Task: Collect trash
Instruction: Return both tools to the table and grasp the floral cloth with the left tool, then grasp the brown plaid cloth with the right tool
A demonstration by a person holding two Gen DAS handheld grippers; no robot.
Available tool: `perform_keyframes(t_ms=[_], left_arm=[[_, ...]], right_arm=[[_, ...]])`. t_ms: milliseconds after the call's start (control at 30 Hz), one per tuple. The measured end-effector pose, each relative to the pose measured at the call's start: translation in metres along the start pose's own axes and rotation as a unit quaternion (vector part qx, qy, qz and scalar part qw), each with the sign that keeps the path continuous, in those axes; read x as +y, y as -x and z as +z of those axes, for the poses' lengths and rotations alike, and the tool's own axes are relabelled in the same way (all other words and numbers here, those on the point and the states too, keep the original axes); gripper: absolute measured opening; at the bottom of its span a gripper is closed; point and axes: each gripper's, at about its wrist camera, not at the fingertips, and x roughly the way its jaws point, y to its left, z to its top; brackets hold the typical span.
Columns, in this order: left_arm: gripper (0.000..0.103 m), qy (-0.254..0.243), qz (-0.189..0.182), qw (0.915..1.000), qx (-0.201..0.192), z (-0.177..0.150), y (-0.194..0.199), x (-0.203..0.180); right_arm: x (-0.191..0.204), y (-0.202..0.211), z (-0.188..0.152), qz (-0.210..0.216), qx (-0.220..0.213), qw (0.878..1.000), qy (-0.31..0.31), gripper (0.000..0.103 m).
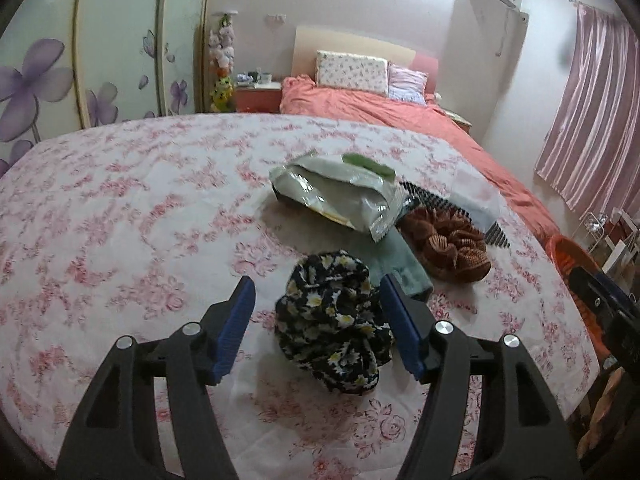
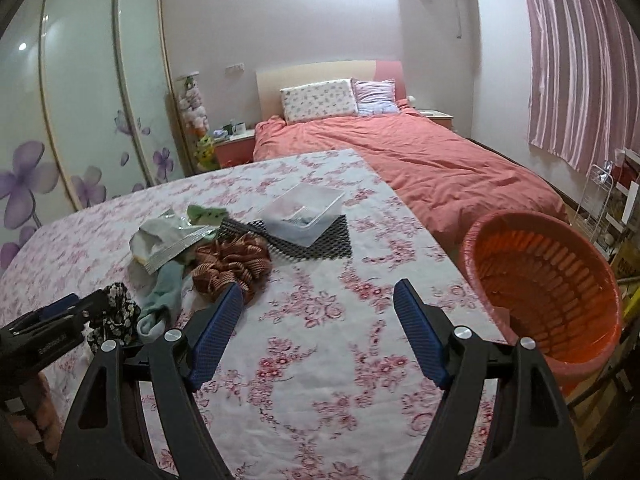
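We see a surface [image 2: 320, 360] under a pink floral cloth, a bed [image 2: 420, 160] beyond it at 12 o'clock, a wardrobe [image 2: 80, 120] at 10 o'clock and a curtain [image 2: 580, 60] at 2 o'clock. The foil wrapper [image 1: 340, 196], the trash, lies mid-surface, with a brown scrunchie [image 1: 448, 244] at its 4 o'clock and a green sock [image 1: 396, 268] at its 6 o'clock. The left claw [image 1: 318, 308] is partly open around a floral scrunchie [image 1: 332, 320], without grip. The right claw [image 2: 318, 320] is wide open and empty. The orange basket [image 2: 540, 280] stands at 3 o'clock.
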Motion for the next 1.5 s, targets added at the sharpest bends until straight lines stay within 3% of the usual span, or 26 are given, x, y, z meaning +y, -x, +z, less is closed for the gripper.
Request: perform_keyframes(t_ms=[167, 367, 533, 800, 1033, 1133, 1167, 1267, 1500], left_arm=[[0.053, 0.021, -0.007, 0.9989, 0.042, -0.007, -0.02, 0.007], [0.015, 0.031, -0.024, 0.9979, 0.051, -0.011, -0.022, 0.016], [0.014, 0.031, -0.014, 0.9991, 0.026, -0.001, -0.009, 0.022], [0.014, 0.047, -0.005, 0.9989, -0.004, 0.022, 0.008, 0.041], [0.014, 0.05, -0.009, 0.9987, -0.006, 0.026, 0.013, 0.045], [0.014, 0.049, -0.012, 0.9987, -0.004, 0.025, 0.012, 0.045], [0.014, 0.048, -0.013, 0.9987, -0.003, 0.026, 0.012, 0.044], [0.014, 0.048, -0.016, 0.9987, -0.004, 0.026, 0.014, 0.041], [0.014, 0.042, -0.025, 0.9987, -0.012, 0.028, 0.022, 0.033]], right_arm=[[0.009, -0.008, -0.001, 0.0, 0.007, 1.0, 0.007, 0.077], [0.018, -0.02, 0.001, 0.009, 0.016, 1.0, 0.009, 0.076], [0.027, -0.036, 0.01, 0.024, 0.028, 0.999, 0.001, 0.072], [0.051, -0.078, 0.021, 0.048, 0.08, 0.996, -0.001, 0.054], [0.055, -0.107, 0.02, 0.029, 0.12, 0.992, -0.015, 0.053], [0.059, -0.114, 0.017, 0.032, 0.137, 0.99, -0.005, 0.041], [0.06, -0.114, 0.017, 0.036, 0.14, 0.99, 0.0, 0.031], [0.066, -0.103, 0.016, 0.035, 0.133, 0.99, 0.028, 0.019], [0.057, -0.067, 0.016, 0.042, 0.097, 0.993, 0.046, 0.015]])
